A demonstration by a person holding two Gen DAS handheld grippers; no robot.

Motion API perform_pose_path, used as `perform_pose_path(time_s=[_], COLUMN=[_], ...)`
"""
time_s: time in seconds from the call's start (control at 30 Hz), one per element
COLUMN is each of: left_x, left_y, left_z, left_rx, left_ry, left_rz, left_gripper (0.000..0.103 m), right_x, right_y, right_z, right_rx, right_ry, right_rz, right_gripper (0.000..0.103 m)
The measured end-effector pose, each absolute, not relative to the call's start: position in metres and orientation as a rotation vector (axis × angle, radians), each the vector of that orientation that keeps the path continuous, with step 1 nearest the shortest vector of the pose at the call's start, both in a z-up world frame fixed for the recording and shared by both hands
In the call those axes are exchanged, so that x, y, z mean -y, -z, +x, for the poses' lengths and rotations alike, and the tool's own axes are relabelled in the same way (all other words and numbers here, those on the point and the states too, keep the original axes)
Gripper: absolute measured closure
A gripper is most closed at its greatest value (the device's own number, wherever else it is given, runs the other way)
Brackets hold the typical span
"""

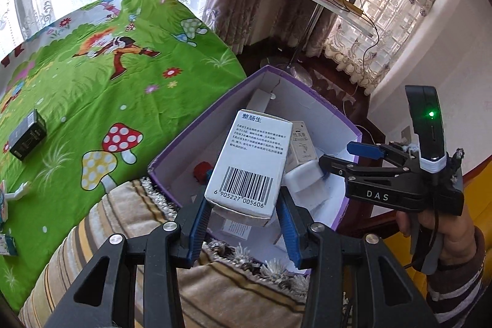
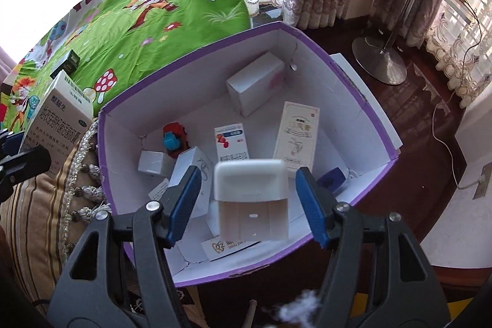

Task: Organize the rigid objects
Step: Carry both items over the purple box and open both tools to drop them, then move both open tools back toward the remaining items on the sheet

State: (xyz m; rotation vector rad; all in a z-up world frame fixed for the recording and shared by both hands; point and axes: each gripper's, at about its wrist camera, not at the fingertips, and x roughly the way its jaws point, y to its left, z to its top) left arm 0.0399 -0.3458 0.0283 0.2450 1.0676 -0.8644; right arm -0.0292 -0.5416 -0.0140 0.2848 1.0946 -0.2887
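left hand-held gripper [image 1: 243, 223] clamps the barcode carton [image 1: 249, 165] over the purple box [image 2: 381, 125]; right hand-held gripper [image 2: 249, 199] spread, white case [image 2: 250, 189] seemingly loose, could bounce out.

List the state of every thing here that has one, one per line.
Left gripper: shut on the barcode box, held above the purple bin.
Right gripper: open; the white case sits between its pads, touching neither, blurred.
Purple bin: open, no lid, partly filled with small boxes.
Toy car: lying in the bin.
Black box: on the green sheet, outside the bin.
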Motion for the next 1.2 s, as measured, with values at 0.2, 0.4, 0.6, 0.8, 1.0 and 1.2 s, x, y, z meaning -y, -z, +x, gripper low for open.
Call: perform_pose_path(time_s=[0.2,0.4,0.6,0.8,1.0,1.2], left_x=[0.375,0.403,0.415,0.4,0.379,0.342], left_y=[-0.018,-0.017,-0.013,-0.016,-0.022,-0.026], left_z=[0.034,0.024,0.017,0.027,0.036,0.054], left_rx=[-1.109,-1.121,-1.134,-1.142,-1.128,-1.115], left_ry=[0.905,0.975,1.022,0.988,0.956,0.879], left_rz=[0.279,0.301,0.315,0.269,0.226,0.163], left_gripper=[0.059,0.059,0.043,0.043,0.043,0.043], right_x=[0.565,0.583,0.585,0.575,0.556,0.529], right_y=[0.009,-0.003,-0.007,-0.012,-0.02,-0.026], right_z=[-0.042,-0.052,-0.055,-0.051,-0.041,-0.026], right_rx=[-1.063,-1.008,-0.996,-0.992,-0.985,-0.991], right_ry=[0.344,0.394,0.394,0.366,0.319,0.261], right_rz=[0.322,0.362,0.363,0.351,0.321,0.281], right_gripper=[0.033,0.031,0.031,0.031,0.03,0.029])
